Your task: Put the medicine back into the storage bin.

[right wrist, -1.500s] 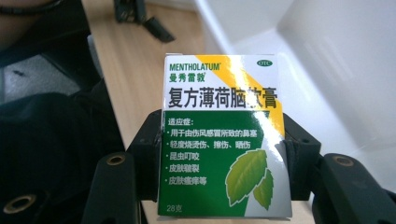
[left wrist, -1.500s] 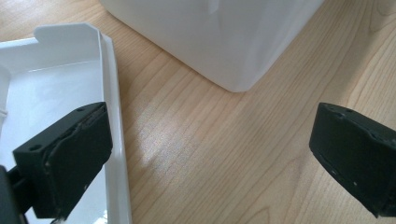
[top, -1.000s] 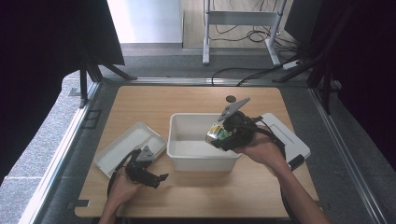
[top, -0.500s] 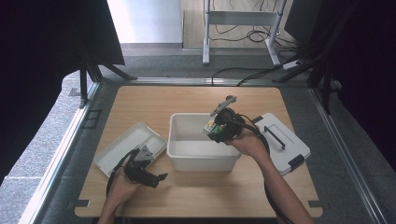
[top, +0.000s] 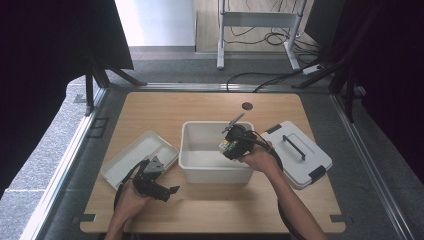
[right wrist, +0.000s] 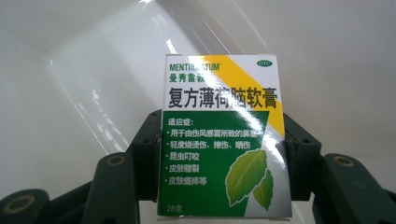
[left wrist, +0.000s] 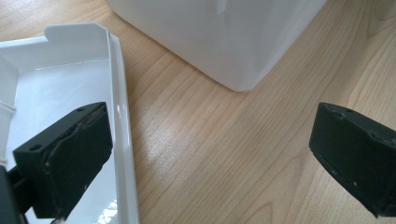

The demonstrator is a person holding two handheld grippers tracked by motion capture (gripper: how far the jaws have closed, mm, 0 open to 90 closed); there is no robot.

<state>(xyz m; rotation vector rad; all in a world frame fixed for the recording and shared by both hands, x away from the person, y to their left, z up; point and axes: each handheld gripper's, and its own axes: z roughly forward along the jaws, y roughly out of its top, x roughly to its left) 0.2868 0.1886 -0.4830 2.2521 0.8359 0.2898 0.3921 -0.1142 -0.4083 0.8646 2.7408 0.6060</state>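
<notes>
A small green, white and yellow ointment box (right wrist: 224, 140) with leaf art sits clamped between the black jaws of my right gripper (right wrist: 224, 154). In the high view that right gripper (top: 231, 145) reaches over the right wall of the white bin (top: 192, 165), with the ointment box (top: 226, 146) inside the bin's opening. The bin's pale inner walls (right wrist: 93, 70) fill the background behind the box. My left gripper (top: 160, 189) rests low at the front left of the table, open with nothing between its fingers (left wrist: 70, 158), beside the shallow white tray (left wrist: 56, 84).
A white lid with a black handle (top: 297, 152) lies to the right of the bin. The shallow white tray (top: 137, 155) lies left of the bin. A round cable hole (top: 247, 106) marks the wooden table behind the bin. The bin's outer corner (left wrist: 233, 42) stands just ahead of the left gripper.
My right gripper has moved left and downward with the ointment box, from above the bin's right rim into its opening. The left hand has stayed put.
</notes>
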